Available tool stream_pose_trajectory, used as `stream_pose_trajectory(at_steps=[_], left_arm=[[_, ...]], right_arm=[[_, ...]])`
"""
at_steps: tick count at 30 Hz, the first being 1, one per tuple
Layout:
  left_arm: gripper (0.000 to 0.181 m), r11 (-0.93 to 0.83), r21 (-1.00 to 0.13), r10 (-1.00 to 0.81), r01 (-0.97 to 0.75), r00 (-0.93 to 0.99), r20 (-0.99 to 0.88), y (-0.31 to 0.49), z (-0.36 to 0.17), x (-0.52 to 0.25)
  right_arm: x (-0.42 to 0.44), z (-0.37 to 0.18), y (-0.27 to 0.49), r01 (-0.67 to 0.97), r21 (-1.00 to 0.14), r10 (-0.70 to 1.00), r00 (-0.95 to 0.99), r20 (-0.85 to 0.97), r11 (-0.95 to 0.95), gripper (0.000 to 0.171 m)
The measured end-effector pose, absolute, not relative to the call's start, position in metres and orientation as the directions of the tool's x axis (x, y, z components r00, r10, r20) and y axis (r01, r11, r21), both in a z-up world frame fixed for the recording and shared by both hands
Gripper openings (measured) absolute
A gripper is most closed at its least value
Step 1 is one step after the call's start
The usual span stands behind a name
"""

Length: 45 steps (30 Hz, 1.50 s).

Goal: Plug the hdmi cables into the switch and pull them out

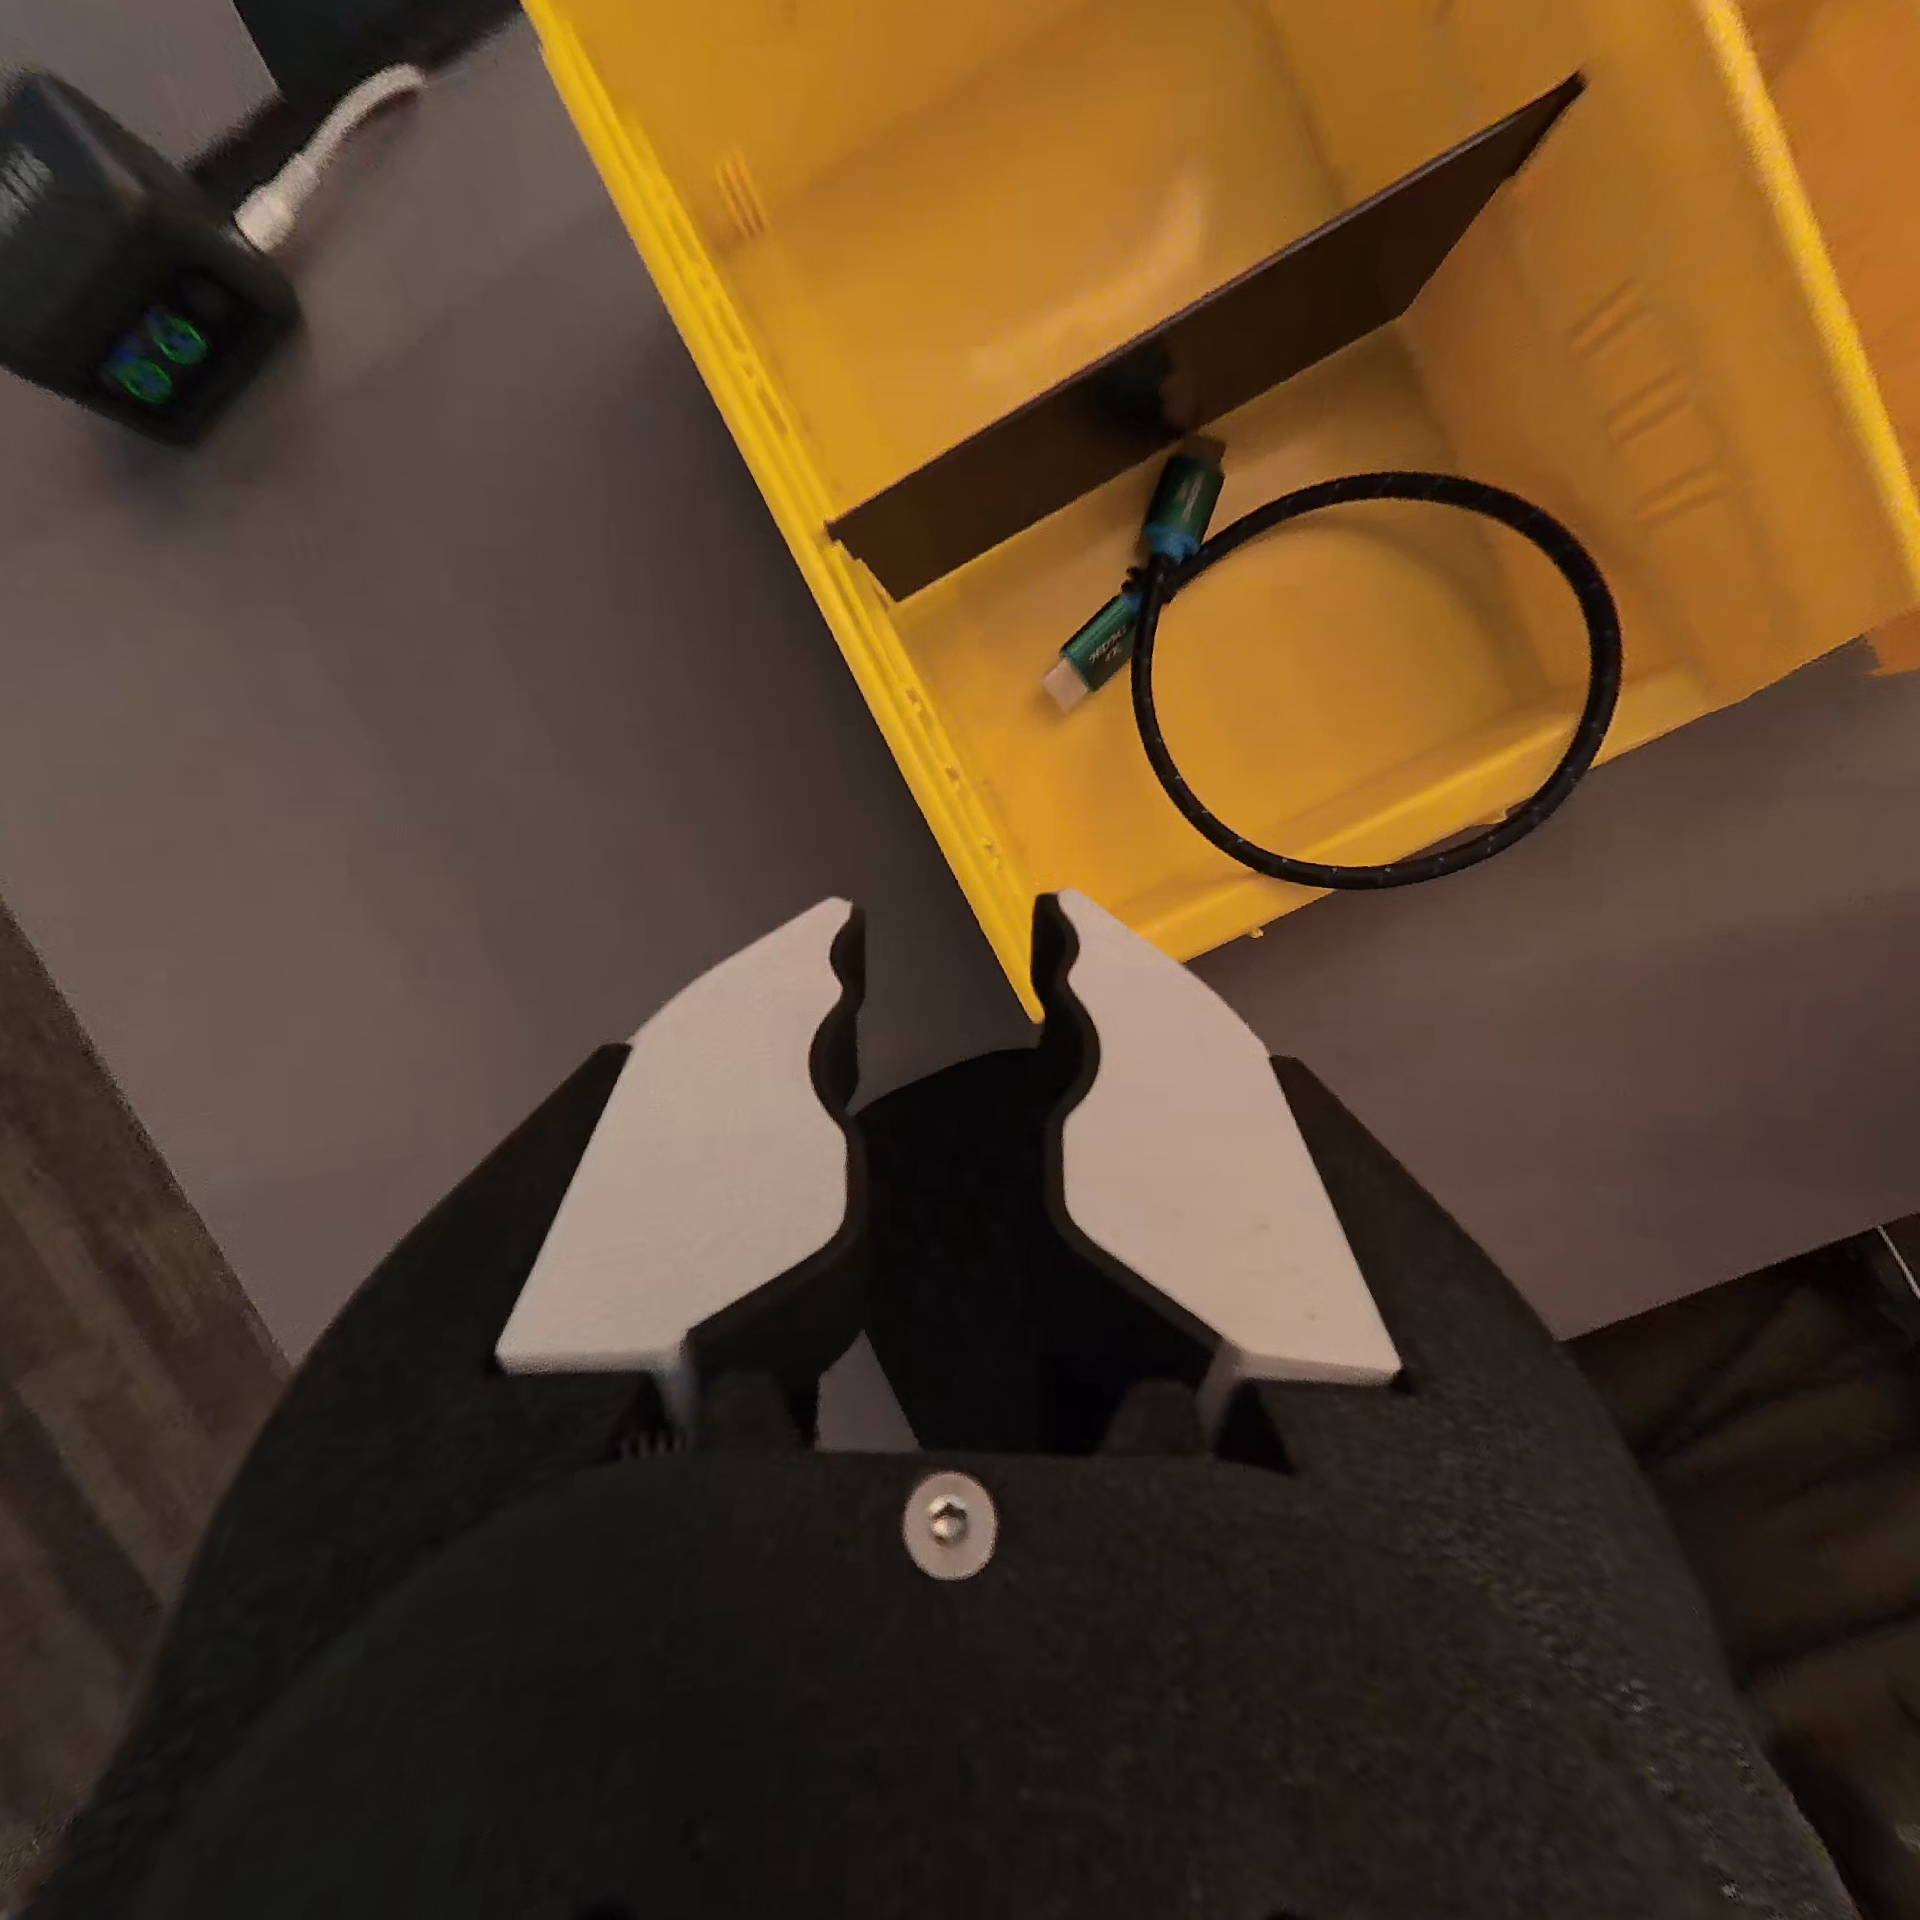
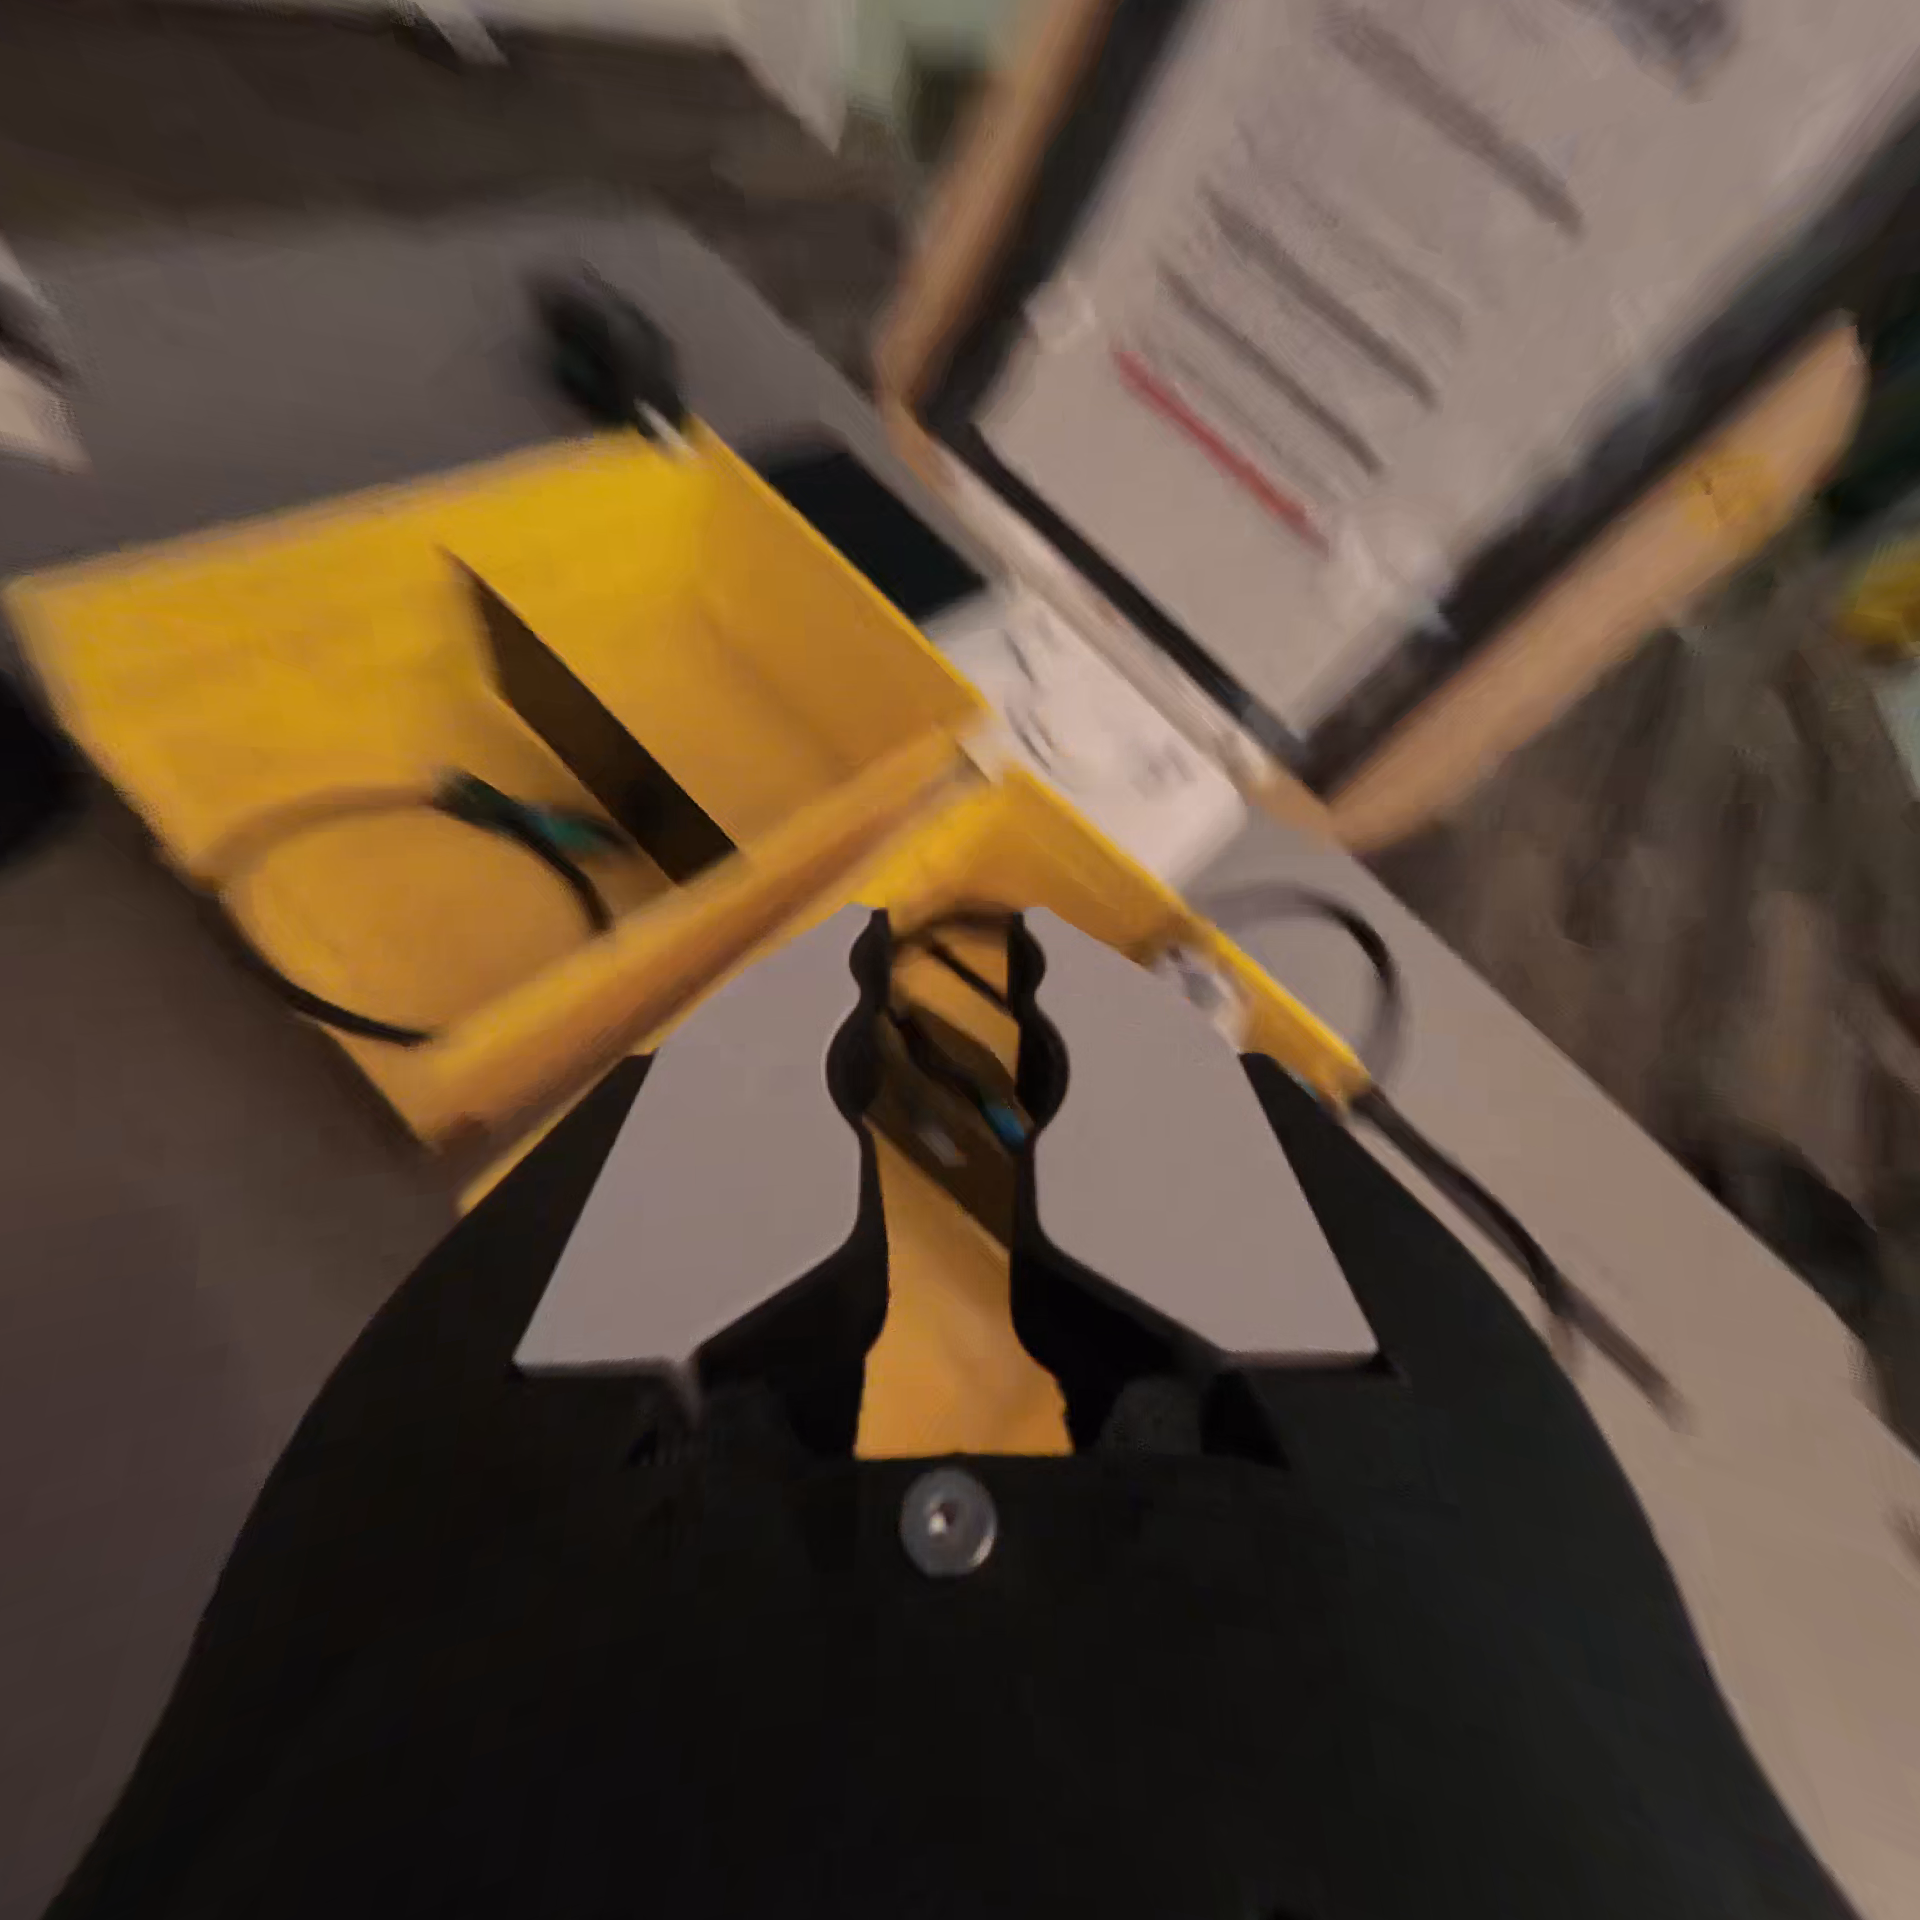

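Left gripper: fingers apart, nothing between them, over grey table at the corner of yellow bin; coiled cable ahead and to its right, in the bin's near compartment, this side of dark divider; black box far ahead-left; right gripper: fingers narrowly apart, empty, above a second bin; view blurred.

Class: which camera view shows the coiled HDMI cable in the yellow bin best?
The left wrist view: the HDMI cable lies sharp and whole in the yellow bin. The right wrist view shows it only motion-blurred.
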<state>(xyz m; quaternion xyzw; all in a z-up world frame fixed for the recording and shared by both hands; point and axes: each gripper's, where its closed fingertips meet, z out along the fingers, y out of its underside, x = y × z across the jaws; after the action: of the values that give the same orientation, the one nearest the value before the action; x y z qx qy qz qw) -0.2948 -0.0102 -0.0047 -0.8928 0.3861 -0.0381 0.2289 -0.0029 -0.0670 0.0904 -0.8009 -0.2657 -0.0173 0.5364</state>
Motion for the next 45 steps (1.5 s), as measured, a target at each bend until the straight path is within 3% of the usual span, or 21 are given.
stream_pose_trajectory(at_steps=[1, 2, 4, 9, 16, 21, 25, 31, 39, 42, 45], left_arm=[[0.031, -0.576, -0.460, -0.715, -0.676, 0.689, -0.116, -0.012, 0.000, -0.293], [0.031, -0.553, -0.480, -0.729, -0.681, 0.675, -0.117, -0.014, 0.003, -0.291], [0.031, -0.501, -0.513, -0.763, -0.697, 0.636, -0.118, -0.019, 0.009, -0.286], [0.031, -0.450, -0.543, -0.789, -0.709, 0.600, -0.130, -0.029, 0.014, -0.288], [0.031, -0.412, -0.592, -0.803, -0.693, 0.583, -0.124, -0.035, 0.023, -0.290], [0.031, -0.378, -0.617, -0.827, -0.691, 0.551, -0.110, -0.038, 0.026, -0.289], [0.031, -0.355, -0.646, -0.843, -0.676, 0.531, -0.093, -0.040, 0.028, -0.291], [0.031, -0.328, -0.696, -0.857, -0.639, 0.512, -0.066, -0.043, 0.034, -0.298], [0.030, -0.318, -0.721, -0.869, -0.615, 0.494, -0.038, -0.046, 0.034, -0.304], [0.029, -0.329, -0.728, -0.862, -0.601, 0.506, -0.028, -0.044, 0.034, -0.308], [0.029, -0.342, -0.739, -0.853, -0.581, 0.522, -0.016, -0.042, 0.036, -0.310]], right_arm=[[-0.034, 0.095, -0.068, 0.393, -0.901, 0.504, 0.825, 0.256, -0.185, 0.021], [-0.064, 0.094, -0.073, 0.323, -0.935, 0.622, 0.764, 0.169, -0.143, 0.021], [-0.101, 0.073, -0.070, 0.235, -0.931, 0.737, 0.674, -0.051, -0.279, 0.020], [-0.106, 0.007, -0.028, 0.309, -0.670, 0.621, 0.728, -0.291, -0.675, 0.005], [-0.087, -0.043, -0.012, 0.294, -0.367, 0.390, 0.894, -0.222, -0.882, 0.025], [-0.083, -0.060, -0.016, 0.180, -0.248, 0.223, 0.962, -0.156, -0.952, 0.028], [-0.085, -0.076, -0.016, 0.075, -0.187, 0.097, 0.989, -0.115, -0.980, 0.021], [-0.094, -0.092, -0.010, -0.140, -0.155, -0.108, 0.974, -0.201, -0.978, 0.022], [-0.092, -0.120, -0.001, -0.130, -0.120, -0.118, 0.988, -0.100, -0.984, 0.020], [-0.088, -0.122, 0.006, -0.108, -0.139, -0.099, 0.993, -0.072, -0.984, 0.007], [-0.090, -0.121, 0.009, -0.103, -0.143, -0.091, 0.992, -0.086, -0.984, 0.006]])
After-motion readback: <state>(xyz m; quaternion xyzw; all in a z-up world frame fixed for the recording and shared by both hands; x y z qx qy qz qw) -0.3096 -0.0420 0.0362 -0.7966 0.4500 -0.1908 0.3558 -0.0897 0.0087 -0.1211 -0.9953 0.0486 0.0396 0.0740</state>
